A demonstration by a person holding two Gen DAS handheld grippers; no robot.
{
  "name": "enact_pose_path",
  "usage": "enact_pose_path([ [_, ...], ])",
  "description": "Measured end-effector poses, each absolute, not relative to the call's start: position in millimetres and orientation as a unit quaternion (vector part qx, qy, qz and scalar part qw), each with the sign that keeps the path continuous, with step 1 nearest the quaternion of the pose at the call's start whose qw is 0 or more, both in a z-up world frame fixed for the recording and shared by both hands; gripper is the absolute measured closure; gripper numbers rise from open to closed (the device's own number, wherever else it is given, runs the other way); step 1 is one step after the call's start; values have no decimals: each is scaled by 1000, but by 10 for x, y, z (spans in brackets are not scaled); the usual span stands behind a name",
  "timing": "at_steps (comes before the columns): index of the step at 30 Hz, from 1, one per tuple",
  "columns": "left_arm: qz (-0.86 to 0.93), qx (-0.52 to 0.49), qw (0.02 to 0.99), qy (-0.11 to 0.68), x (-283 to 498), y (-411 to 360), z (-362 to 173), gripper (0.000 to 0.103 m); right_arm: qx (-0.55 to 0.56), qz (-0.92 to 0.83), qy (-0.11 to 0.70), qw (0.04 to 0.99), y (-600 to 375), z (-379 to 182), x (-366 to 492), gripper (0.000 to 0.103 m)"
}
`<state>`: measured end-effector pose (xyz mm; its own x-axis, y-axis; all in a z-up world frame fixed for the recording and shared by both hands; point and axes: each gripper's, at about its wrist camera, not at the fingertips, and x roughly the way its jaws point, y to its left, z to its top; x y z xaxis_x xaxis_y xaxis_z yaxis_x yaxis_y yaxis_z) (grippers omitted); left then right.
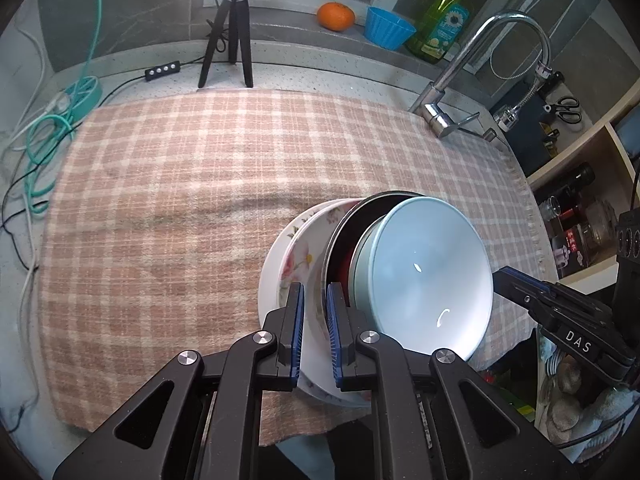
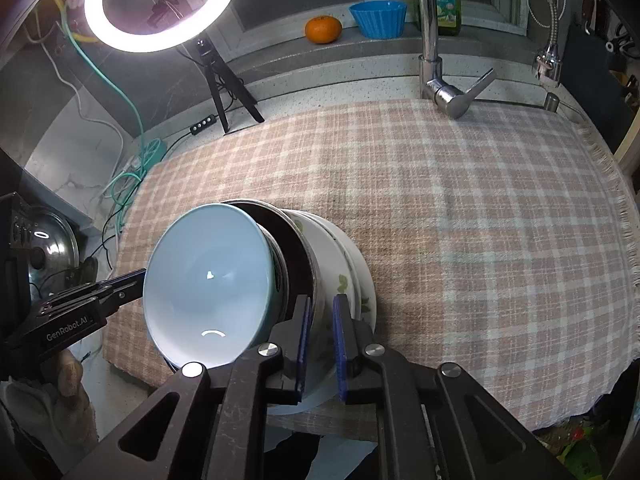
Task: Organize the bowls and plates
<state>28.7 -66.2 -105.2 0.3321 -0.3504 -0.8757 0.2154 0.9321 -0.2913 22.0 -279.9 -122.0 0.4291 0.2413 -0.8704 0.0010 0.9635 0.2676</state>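
Note:
A nested stack of dishes is held between both grippers above the checked cloth [image 1: 180, 184]. On top sits a pale blue bowl [image 1: 428, 276], also in the right wrist view [image 2: 208, 276]. Under it is a dark metal-rimmed bowl [image 1: 348, 236] [image 2: 296, 256], then floral white plates [image 1: 296, 256] [image 2: 340, 276]. My left gripper [image 1: 314, 332] is shut on the rim of the floral plates. My right gripper [image 2: 322, 344] is shut on the opposite rim of the stack. Each gripper shows from the side in the other's view, left [image 2: 80, 304] and right [image 1: 560, 308].
A faucet [image 1: 472, 64] [image 2: 432, 32] stands at the back right. An orange [image 1: 336, 16], a blue cup [image 1: 388, 28] and a green soap bottle [image 1: 444, 20] sit on the ledge. A tripod [image 1: 232, 32] with ring light [image 2: 160, 0] and cables [image 1: 56, 120] are at the back left.

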Motion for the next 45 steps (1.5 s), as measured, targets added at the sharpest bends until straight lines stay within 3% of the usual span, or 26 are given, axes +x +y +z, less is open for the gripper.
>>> enact_pose_path([
  [10, -167, -54, 833, 524, 222, -691, -878, 93, 94, 59, 500, 859, -2837, -1031, 154, 82],
  [16, -163, -48, 845, 506, 181, -689, -761, 84, 83, 54, 482, 870, -2831, -925, 109, 74],
  [18, -161, -45, 851, 498, 161, -692, -704, 79, 81, 53, 474, 875, -2829, -881, 86, 68],
  [22, -157, -39, 863, 479, 113, -720, -580, 72, 79, 52, 459, 883, -2836, -791, 46, 67],
  [24, -157, -40, 868, 470, 90, -724, -524, 61, 77, 52, 451, 888, -2842, -749, 23, 66],
  [26, -159, -44, 874, 457, 68, -721, -467, 45, 76, 50, 441, 893, -2852, -701, -1, 55],
  [40, -134, -25, 898, 418, -56, -747, -251, 41, 75, 46, 391, 916, -2882, -456, -111, 37],
  [45, -133, -26, 901, 413, -88, -744, -213, 39, 72, 48, 385, 919, -2851, -428, -115, 36],
])
